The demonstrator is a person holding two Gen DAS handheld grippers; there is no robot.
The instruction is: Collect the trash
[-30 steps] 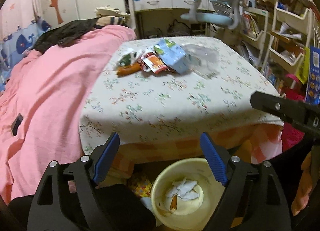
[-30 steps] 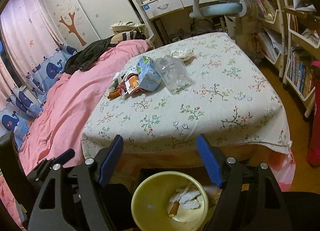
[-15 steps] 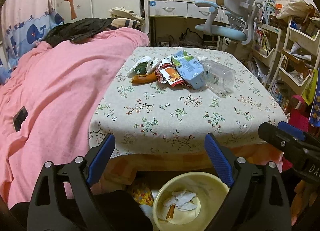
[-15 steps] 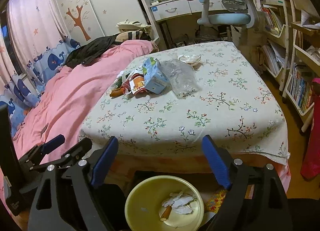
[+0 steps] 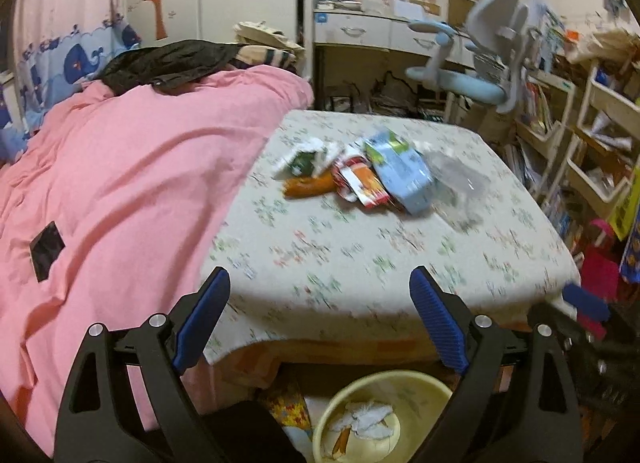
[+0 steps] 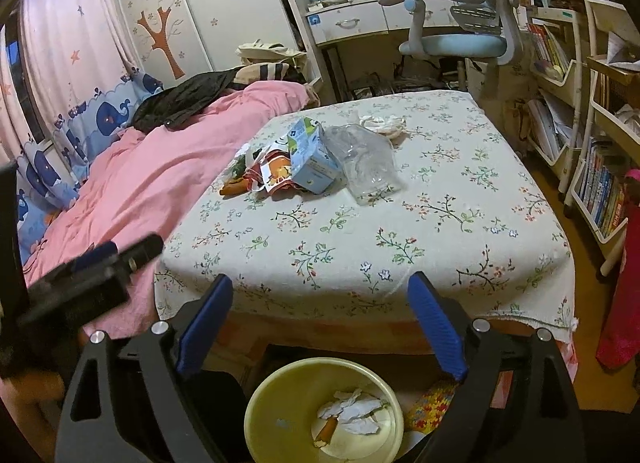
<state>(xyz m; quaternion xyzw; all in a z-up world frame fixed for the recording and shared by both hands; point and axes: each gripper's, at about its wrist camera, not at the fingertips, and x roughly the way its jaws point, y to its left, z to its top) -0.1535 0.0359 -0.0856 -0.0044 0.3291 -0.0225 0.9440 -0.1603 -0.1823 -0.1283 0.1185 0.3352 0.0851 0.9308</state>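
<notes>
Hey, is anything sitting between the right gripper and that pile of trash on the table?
Nothing visible. The right gripper is open and empty above the yellow bin, at the table's near edge. Only bare flowered tablecloth lies between it and the trash pile; the clear plastic bottle is the pile's right-hand piece.

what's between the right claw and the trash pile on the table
Only bare flowered tablecloth: the right wrist view shows nothing lying between the open right claw and the trash pile.
</notes>
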